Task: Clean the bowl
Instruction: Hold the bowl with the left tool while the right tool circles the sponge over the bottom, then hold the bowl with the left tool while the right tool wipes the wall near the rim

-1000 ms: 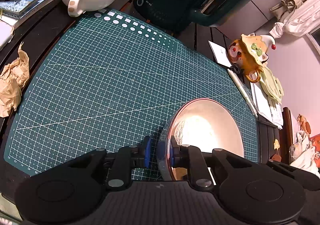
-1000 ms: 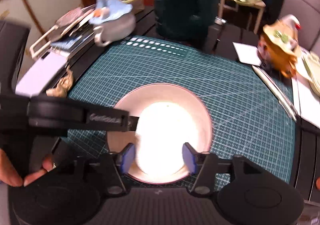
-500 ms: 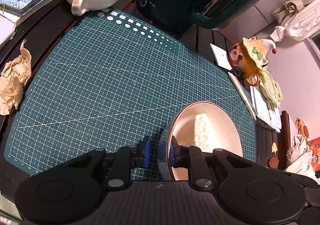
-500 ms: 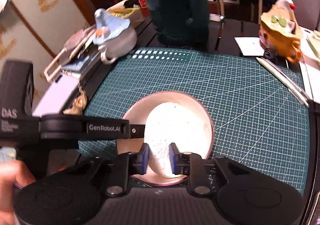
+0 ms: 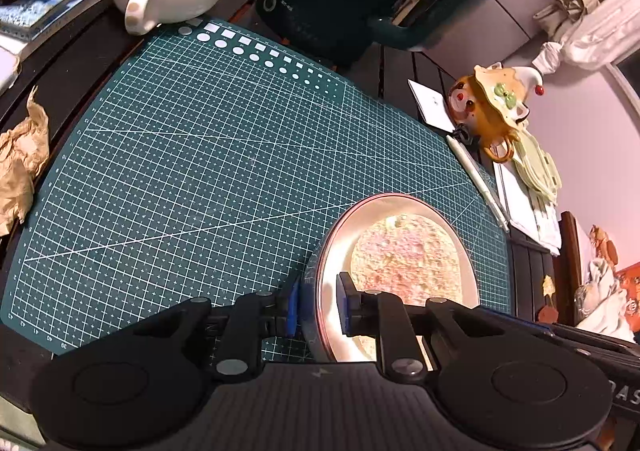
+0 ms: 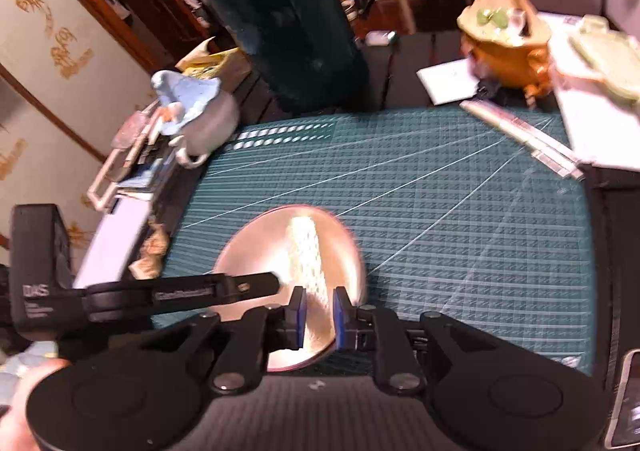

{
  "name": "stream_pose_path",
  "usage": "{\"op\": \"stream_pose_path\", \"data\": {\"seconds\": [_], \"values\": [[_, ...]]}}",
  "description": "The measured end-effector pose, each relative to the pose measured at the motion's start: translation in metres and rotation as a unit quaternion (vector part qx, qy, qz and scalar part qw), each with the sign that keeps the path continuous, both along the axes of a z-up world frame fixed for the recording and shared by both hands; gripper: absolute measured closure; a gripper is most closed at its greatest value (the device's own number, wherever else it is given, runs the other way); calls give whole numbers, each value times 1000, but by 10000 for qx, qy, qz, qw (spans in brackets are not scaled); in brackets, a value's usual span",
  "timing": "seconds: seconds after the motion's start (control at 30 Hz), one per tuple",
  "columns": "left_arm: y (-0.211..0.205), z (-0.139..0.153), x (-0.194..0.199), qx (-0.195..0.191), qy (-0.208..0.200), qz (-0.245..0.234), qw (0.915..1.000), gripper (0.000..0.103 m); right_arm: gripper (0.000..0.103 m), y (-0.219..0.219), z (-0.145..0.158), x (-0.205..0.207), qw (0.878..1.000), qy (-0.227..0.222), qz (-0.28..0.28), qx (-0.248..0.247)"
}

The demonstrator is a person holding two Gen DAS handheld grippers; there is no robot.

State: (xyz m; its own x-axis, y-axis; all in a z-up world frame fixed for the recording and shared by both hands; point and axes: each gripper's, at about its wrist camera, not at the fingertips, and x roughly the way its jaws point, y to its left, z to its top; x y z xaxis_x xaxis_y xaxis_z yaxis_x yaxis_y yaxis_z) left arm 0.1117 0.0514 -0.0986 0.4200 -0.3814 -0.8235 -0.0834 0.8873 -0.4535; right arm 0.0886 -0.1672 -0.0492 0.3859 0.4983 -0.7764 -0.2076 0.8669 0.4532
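Pinching bowl (image 5: 400, 207) rim with left gripper (image 5: 318, 305), right gripper (image 6: 319, 313) clamped on sponge (image 6: 306, 251) (risk: hard scrubbing tips bowl).

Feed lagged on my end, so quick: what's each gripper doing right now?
Left gripper: shut on the rim of the bowl, one finger inside, one outside.
Right gripper: shut on the sponge, held edge-on inside the bowl.
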Motion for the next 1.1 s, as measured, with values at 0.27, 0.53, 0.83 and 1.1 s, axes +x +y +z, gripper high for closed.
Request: {"op": "stream_pose_path", "data": {"seconds": [0.27,0.53,0.83,1.1], "values": [[0,-1,1,-12,39,-27,10000,85,74,31,6,-11,9941,-591,376,-825],[0,-2,1,-13,53,-40,10000,85,74,50,7,-24,9843,-854,839,-1296],[1,-2,1,-19,57,-32,10000,85,74,69,6,-36,9705,-1052,1336,-1709],[-1,0,2,-48,78,-22,10000,85,78,73,-17,-27,9654,-977,1105,-2151]]}}
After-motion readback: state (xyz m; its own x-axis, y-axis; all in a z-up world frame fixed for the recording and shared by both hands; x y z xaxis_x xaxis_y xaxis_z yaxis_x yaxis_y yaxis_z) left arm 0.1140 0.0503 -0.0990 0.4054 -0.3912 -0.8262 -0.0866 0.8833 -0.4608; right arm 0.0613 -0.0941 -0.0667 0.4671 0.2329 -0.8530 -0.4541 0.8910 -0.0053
